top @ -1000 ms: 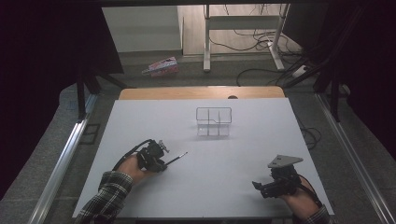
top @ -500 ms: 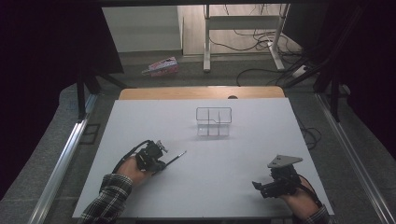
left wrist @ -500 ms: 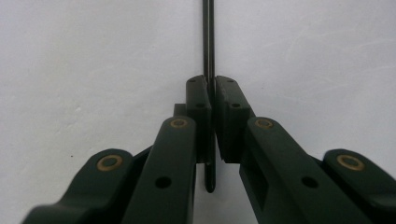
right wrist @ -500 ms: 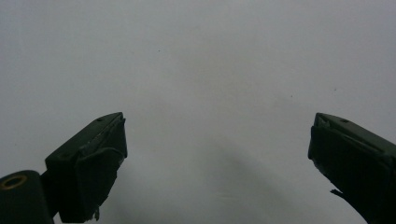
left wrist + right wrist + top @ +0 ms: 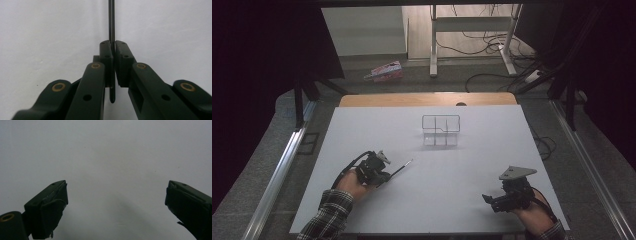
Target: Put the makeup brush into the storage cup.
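Thin dark rod [image 5: 401, 168], like a slim pen or stick, is pinched between the pressed-together jaws of the left claw [image 5: 384, 175], toward the near left part of the white tabletop [image 5: 482, 155]. In the left gripper view the rod [image 5: 111, 22] runs straight out from between the jaws over the white surface. Its far tip points toward the tabletop's middle. A clear compartmented box [image 5: 440, 130] sits well apart, toward the middle of the far edge. The right claw [image 5: 488, 200] rests near the near right corner, a grey three-cornered plate on top; in the right gripper view its jaws stand spread wide with nothing between them.
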A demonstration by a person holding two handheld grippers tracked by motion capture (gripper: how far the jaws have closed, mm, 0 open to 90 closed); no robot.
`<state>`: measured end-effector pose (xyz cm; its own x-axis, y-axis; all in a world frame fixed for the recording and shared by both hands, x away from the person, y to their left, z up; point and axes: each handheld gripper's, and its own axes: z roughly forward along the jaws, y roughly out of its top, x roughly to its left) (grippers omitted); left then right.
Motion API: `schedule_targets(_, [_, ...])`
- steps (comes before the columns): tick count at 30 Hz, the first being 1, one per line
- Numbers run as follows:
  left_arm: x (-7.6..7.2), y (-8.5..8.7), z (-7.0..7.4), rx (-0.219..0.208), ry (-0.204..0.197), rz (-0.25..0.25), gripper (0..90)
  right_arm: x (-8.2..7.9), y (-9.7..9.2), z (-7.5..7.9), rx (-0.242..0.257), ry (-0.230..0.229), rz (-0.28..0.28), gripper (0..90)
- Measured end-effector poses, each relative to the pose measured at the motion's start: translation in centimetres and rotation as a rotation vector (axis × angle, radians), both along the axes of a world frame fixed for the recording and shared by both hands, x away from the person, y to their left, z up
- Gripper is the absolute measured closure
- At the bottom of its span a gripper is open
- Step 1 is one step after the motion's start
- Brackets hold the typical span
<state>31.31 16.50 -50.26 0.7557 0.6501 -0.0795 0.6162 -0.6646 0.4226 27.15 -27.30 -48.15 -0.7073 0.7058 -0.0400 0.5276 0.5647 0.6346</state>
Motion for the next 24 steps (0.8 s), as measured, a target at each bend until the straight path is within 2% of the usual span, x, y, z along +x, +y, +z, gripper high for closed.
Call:
schedule_targets(2, [-0.4, 0.1, 0.2, -0.020, -0.011, -0.012, 85.7, 0.0, 0.0, 0.0, 0.001, 0.000, 0.000, 4.3])
schedule_targets(13, [-2.7, 0.3, 1.3, -0.065, -0.095, -0.026, 85.6, 0.0, 0.0, 0.0, 0.003, 0.000, -0.001, 4.3])
schedule_targets(17, [-3.7, 0.4, 1.9, -0.090, -0.135, -0.022, 85.6, 0.0, 0.0, 0.0, 0.003, 0.000, 0.001, 4.3])
schedule_targets(24, [-5.2, 0.7, 2.4, -0.110, -0.174, -0.014, 85.6, 0.0, 0.0, 0.0, -0.001, -0.001, 0.004, 4.1])
